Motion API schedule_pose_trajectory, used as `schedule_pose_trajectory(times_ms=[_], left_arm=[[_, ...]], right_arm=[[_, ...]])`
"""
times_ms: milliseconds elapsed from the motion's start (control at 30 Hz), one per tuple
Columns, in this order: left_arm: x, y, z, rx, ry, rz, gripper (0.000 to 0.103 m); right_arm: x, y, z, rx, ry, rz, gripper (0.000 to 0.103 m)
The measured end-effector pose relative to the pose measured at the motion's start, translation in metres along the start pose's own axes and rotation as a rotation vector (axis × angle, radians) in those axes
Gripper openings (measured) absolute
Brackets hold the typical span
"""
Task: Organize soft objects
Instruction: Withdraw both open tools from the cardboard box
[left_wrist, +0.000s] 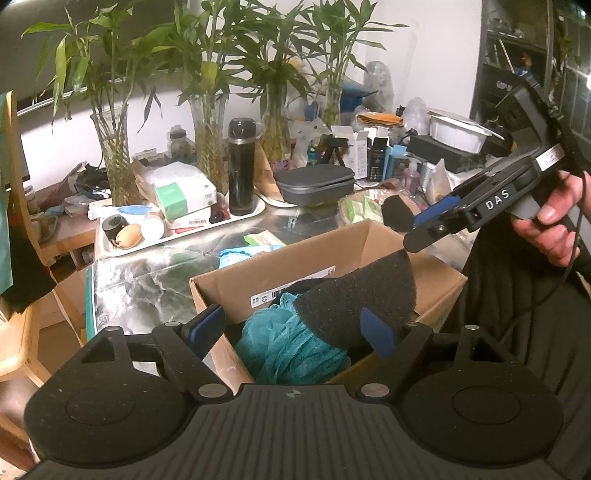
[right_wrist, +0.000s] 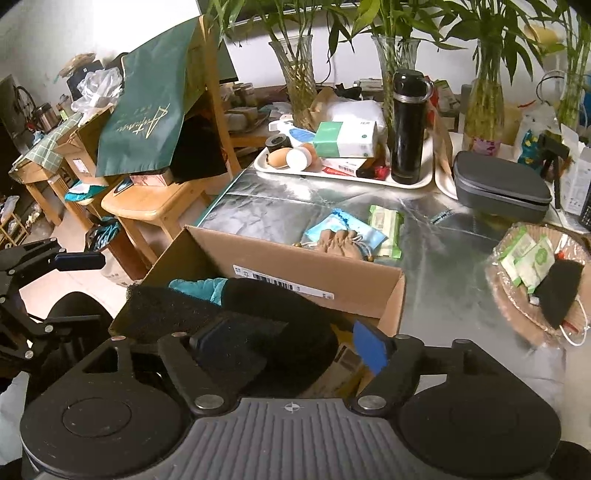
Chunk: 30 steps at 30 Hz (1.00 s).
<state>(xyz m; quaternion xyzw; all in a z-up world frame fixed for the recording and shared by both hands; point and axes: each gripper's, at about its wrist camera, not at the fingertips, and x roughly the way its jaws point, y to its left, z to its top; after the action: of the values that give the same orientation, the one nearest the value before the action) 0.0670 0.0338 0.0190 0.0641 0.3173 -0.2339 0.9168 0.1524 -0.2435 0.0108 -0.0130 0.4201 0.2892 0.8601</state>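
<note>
we see right gripper (right_wrist: 288, 347) spread wide, nothing pinched, over box | left gripper (left_wrist: 295, 328) spread too, empty | black sponge (left_wrist: 362, 299) and teal bath puff (left_wrist: 291, 347) in cardboard box (left_wrist: 258, 273) | left, we judge: tan pouch (right_wrist: 341, 242), dark sponge (right_wrist: 559, 291) in basket (right_wrist: 517, 310)

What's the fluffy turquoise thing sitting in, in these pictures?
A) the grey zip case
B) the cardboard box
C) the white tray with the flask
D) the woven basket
B: the teal mesh bath pouf lies inside the open cardboard box, partly under a black foam sponge; the tray, basket and case hold nothing turquoise and fluffy.
</note>
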Motion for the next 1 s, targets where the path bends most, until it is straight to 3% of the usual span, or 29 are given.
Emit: schedule_pose_trajectory(times_ms=[200,433,1000], left_arm=[[0.002,-0.003,0.002,0.007,-0.002,0.017,0.081],[0.005,-0.003,0.005,0.011,-0.011,0.022,0.081],[0.019,0.019,0.016,-0.046,-0.038,0.035,0.081]], right_arm=[[-0.001,-0.009,0.000,0.043,-0.015,0.005,0.087],[0.003,-0.019,0.000,0.073,-0.043,-0.023,0.103],[0.009,-0.044,0.004,0.132,-0.075,-0.080,0.103]])
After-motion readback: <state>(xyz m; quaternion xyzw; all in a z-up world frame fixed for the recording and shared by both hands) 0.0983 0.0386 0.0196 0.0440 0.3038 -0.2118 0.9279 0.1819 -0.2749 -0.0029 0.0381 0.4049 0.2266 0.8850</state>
